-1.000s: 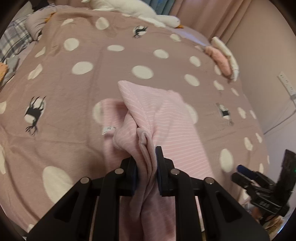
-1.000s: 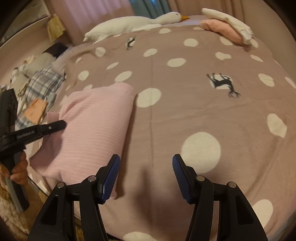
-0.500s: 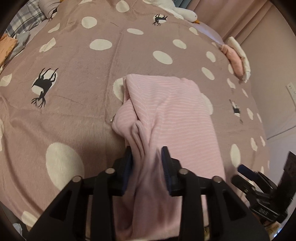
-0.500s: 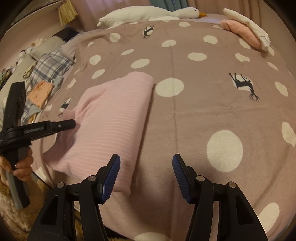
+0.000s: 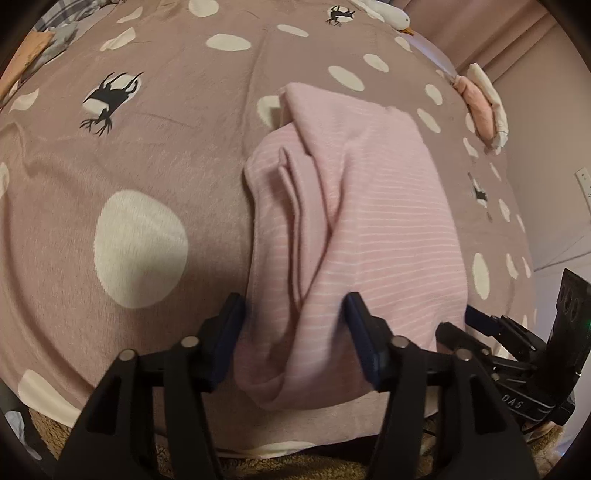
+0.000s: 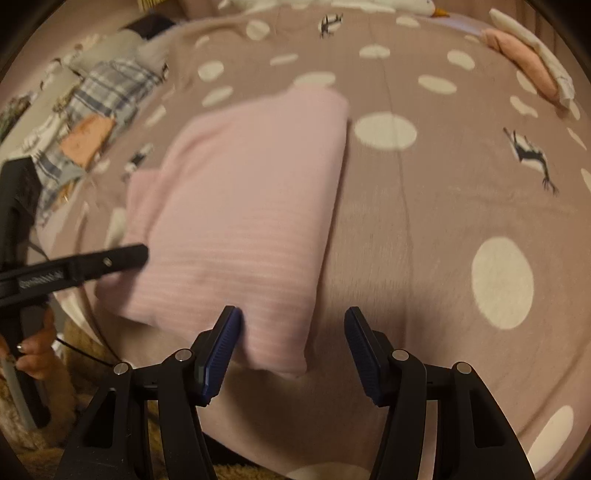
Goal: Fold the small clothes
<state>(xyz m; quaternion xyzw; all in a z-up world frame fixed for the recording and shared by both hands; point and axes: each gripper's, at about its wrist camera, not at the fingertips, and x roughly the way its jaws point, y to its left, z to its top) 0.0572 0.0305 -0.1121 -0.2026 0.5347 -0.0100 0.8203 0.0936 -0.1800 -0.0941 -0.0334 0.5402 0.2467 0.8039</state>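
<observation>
Between the spread fingers of left gripper (image 5: 293,334): bunched near edge of pink striped garment (image 5: 354,221), unclamped, on dotted blanket (image 5: 140,177) | right gripper (image 6: 291,341): wide apart, straddling garment's near corner | advice: close both on hem corners, lift evenly, fold away.

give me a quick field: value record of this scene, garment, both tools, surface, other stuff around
garment: pink striped garment, folded, lying on the bed near its front edge
left tool: left tool open, fingers either side of the garment's bunched near end, not clamped
right tool: right tool open, garment's near corner lies between its fingers
surface: polka-dot blanket, mauve with white dots and deer prints
folded pile: pink and white clothes at the far right
unfolded pile: plaid and orange clothes at the far left
other: white goose plush at the bed's far end
</observation>
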